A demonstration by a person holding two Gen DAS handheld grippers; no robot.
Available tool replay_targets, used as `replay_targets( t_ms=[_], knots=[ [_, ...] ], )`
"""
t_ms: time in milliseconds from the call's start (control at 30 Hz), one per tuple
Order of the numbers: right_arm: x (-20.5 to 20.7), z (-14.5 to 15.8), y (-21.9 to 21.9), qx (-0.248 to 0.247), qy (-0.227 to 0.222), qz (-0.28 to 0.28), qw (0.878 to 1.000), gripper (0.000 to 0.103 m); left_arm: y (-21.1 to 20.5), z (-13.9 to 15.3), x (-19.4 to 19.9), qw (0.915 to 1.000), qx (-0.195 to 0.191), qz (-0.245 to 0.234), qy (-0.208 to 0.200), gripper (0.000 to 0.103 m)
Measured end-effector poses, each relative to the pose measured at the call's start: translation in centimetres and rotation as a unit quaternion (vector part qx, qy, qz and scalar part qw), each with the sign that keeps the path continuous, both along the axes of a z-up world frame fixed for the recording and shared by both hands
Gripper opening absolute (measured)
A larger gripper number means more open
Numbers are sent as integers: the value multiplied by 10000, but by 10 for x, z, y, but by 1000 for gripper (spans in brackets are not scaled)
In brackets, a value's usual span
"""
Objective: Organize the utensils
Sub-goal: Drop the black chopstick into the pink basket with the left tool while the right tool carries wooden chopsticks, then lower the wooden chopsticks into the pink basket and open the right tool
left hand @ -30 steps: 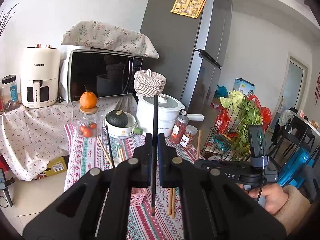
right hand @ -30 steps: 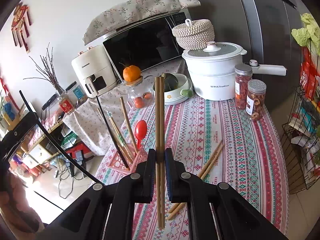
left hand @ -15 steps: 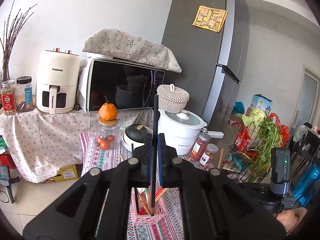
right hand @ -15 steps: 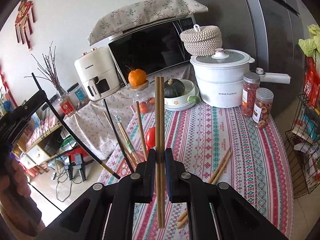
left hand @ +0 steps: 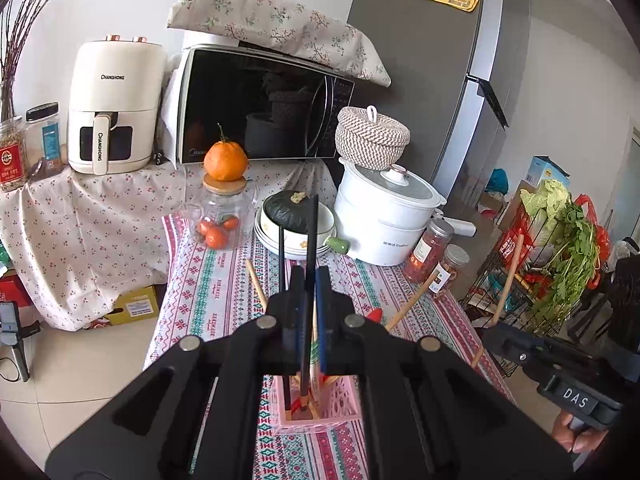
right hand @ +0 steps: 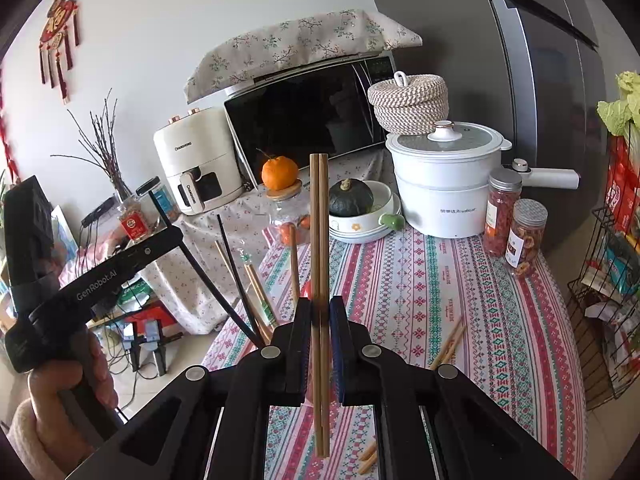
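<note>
Chopsticks are the business here, and both claws carry some above a worktop covered with a striped patterned cloth.

Farthest left in the right wrist view, a hand grips the handle of the left claw, which is clamped on one black chopstick. In its own camera that chopstick stands nearly upright between the pads, its lower tip down inside a pink slotted holder that stands on the cloth near the worktop's left edge. A second black chopstick already leans in the holder just left of the held one, together with several wooden ones and something red.

Next comes the right claw, closed on a pair of wooden chopsticks held side by side and upright, their lower ends hanging free above the cloth. Just right of that claw, two more wooden chopsticks lie loose on the cloth, and another pair of tips shows at the bottom edge.

Behind, along the far side, stand a glass jar with an orange on its lid, a bowl holding a dark green squash, a white pot and two small jars of dried food. At far right is a wire rack with leafy greens.
</note>
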State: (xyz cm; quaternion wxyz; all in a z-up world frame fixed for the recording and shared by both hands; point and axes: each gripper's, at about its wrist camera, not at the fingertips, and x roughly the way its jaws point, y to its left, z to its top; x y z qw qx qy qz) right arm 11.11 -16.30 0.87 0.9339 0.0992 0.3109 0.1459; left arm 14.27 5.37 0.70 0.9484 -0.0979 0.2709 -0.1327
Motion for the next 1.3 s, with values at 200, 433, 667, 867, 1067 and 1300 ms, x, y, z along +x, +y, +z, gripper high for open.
replay_targets(
  t_ms=[200,433,667,867,1067,1300],
  knots=[
    [-2,5,6,-32,-217,-7,9998,9,-3,-16,7,9990,-143,-48,411,12],
    [-3,17,19,8,-580,-9,9983,9,0,-11,-9,9988,97,16,475,79],
    [-2,27,42,-80,-1052,31,9944,9,27,-23,-27,9950,329,315,889,99],
    [6,25,68,-300,-1415,177,9893,9,45,-42,-41,9911,484,292,1209,100],
    [19,14,90,-604,-1531,263,9860,9,52,-55,-49,9885,640,134,1364,100],
    [31,-15,111,-1267,-1318,369,9825,9,52,-60,-48,9869,745,95,1426,100]
  ],
)
